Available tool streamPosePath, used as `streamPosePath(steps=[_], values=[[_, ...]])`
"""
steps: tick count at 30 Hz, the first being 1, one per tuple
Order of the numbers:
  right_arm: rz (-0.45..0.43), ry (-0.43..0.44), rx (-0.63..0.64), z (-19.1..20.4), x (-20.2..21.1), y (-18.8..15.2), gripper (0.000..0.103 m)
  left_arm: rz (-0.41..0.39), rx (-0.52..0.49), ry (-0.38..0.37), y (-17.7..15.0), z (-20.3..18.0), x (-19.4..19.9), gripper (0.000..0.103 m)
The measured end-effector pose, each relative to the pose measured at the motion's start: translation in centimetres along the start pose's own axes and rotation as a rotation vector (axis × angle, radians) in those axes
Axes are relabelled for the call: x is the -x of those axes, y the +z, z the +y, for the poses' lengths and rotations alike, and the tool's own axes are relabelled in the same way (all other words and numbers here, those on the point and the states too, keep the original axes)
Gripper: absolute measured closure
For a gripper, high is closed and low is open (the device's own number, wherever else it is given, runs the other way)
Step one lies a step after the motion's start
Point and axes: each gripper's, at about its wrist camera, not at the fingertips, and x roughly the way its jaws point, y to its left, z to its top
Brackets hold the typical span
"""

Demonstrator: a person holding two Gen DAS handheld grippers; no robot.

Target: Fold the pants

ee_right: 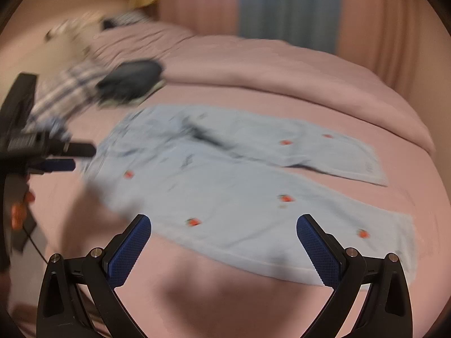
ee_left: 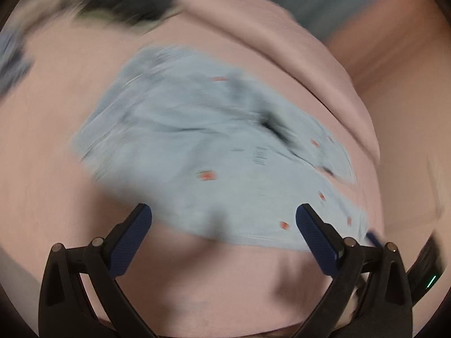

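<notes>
Light blue pants (ee_right: 231, 180) with small red prints lie spread flat on a pink bed sheet (ee_right: 214, 290), both legs running to the right, the far leg (ee_right: 324, 152) apart from the near one. They also show, blurred, in the left wrist view (ee_left: 197, 152). My right gripper (ee_right: 224, 219) is open and empty above the near leg's edge. My left gripper (ee_left: 224, 208) is open and empty above the pants' near edge; it also shows at the left of the right wrist view (ee_right: 70, 157), by the waist end.
A dark rounded object (ee_right: 132, 80) and striped cloth (ee_right: 64, 93) lie at the bed's far left. A folded pink duvet (ee_right: 282, 64) lies behind the pants. Pink and blue curtains (ee_right: 287, 5) hang at the back.
</notes>
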Motion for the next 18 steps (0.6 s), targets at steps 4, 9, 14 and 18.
streamPosePath(steps=[4, 9, 14, 18], values=[[0.013, 0.068, 0.131, 3.5, -2.7, -0.7, 0.0, -0.007, 0.198, 0.054, -0.1, 5.7, -0.1, 0.001], [0.02, 0.134, 0.343, 8.5, -5.3, -2.1, 0.009, -0.005, 0.325, -0.049, -0.6, 8.6, -1.5, 0.002], [0.039, 0.132, 0.5, 11.7, -8.2, -2.8, 0.029, -0.051, 0.35, -0.114, 0.7, 8.5, -2.9, 0.009], [0.027, 0.112, 0.516, 12.2, -9.9, -2.7, 0.04, -0.056, 0.348, -0.115, 2.1, 9.1, -4.4, 0.047]])
